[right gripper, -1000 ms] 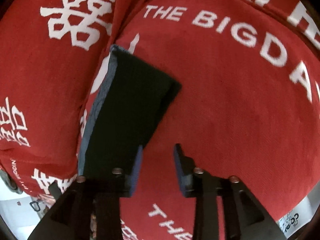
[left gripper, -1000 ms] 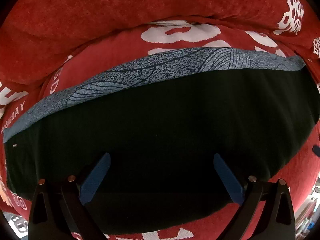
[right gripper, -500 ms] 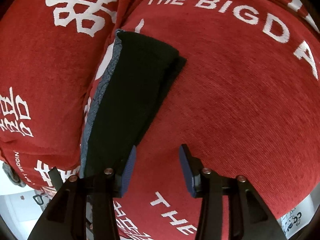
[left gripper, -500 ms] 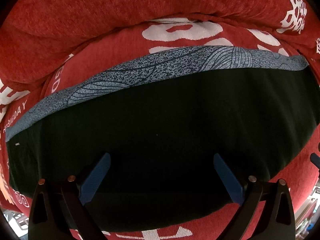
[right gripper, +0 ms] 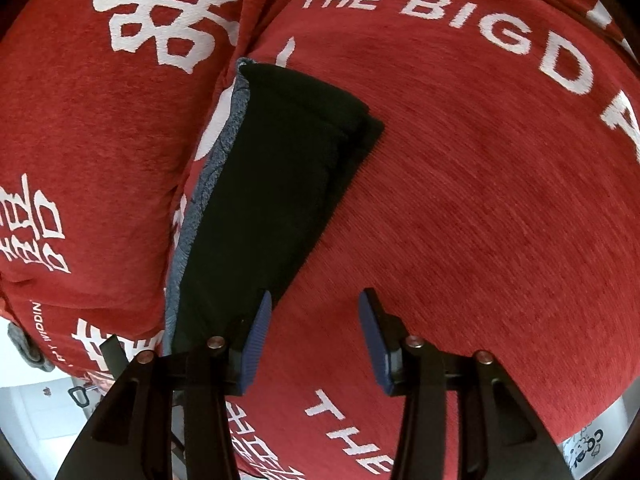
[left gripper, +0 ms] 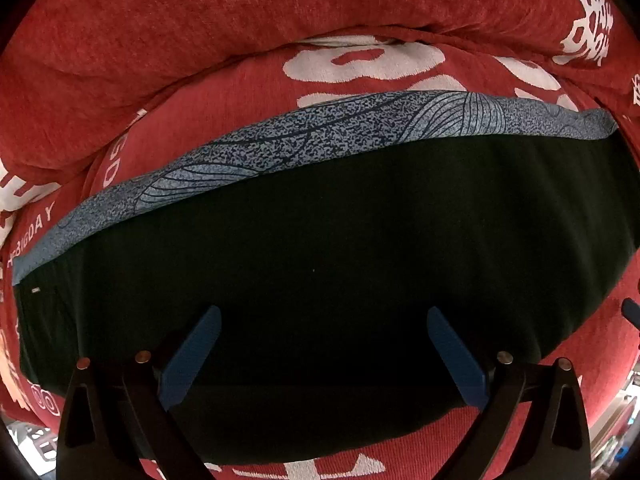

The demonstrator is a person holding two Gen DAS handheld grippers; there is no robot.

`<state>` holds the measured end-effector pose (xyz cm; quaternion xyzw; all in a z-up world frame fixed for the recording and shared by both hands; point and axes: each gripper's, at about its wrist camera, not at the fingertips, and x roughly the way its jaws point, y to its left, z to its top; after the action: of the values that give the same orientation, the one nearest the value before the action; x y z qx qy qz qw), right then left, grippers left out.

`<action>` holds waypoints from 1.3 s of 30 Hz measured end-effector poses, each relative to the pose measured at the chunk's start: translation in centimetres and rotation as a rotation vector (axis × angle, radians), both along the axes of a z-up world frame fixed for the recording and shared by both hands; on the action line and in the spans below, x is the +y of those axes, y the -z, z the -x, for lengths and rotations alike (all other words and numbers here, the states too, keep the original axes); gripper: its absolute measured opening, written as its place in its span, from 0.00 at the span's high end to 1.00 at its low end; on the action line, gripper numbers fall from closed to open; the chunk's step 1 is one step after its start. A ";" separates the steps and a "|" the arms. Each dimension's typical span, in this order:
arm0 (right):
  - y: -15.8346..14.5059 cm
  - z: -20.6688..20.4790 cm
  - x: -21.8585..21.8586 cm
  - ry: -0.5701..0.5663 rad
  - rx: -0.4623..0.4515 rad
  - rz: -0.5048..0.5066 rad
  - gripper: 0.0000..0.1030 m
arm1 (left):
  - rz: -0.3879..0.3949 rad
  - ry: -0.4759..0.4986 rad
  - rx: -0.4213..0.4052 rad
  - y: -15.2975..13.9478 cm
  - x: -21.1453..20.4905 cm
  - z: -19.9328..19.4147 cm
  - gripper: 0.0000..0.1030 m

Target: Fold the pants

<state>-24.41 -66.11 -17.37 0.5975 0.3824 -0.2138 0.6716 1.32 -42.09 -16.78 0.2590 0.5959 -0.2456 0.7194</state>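
The black pants (left gripper: 340, 260) lie folded flat on a red sofa seat, with a blue-grey patterned band (left gripper: 320, 140) along their far edge. My left gripper (left gripper: 320, 344) is open, hovering over the near part of the pants with nothing between its blue pads. In the right wrist view the folded pants (right gripper: 280, 184) show as a narrow black stack with the patterned edge (right gripper: 208, 184) on the left. My right gripper (right gripper: 314, 340) is open and empty, just right of the pants' near end, over the red cushion.
The red sofa cover (right gripper: 480, 200) has white lettering and characters. The back cushion (left gripper: 200, 32) rises behind the pants. A seam between cushions (right gripper: 248, 20) runs beside the stack. White floor (right gripper: 32, 420) shows past the sofa's edge.
My right gripper has opened wider and pulled back from the pants, which look farther away. The left gripper has stayed open with only a slight shift of view.
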 end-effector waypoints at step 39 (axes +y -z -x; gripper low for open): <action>-3.5 -4.4 -2.2 -0.016 -0.286 0.124 0.88 | 0.094 0.126 0.005 -1.1 -8.9 3.0 0.15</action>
<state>-20.04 -68.29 -13.86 0.5761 0.2735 -0.1445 0.7566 -1.67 -51.03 -15.69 0.2613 0.5678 -0.3189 0.7125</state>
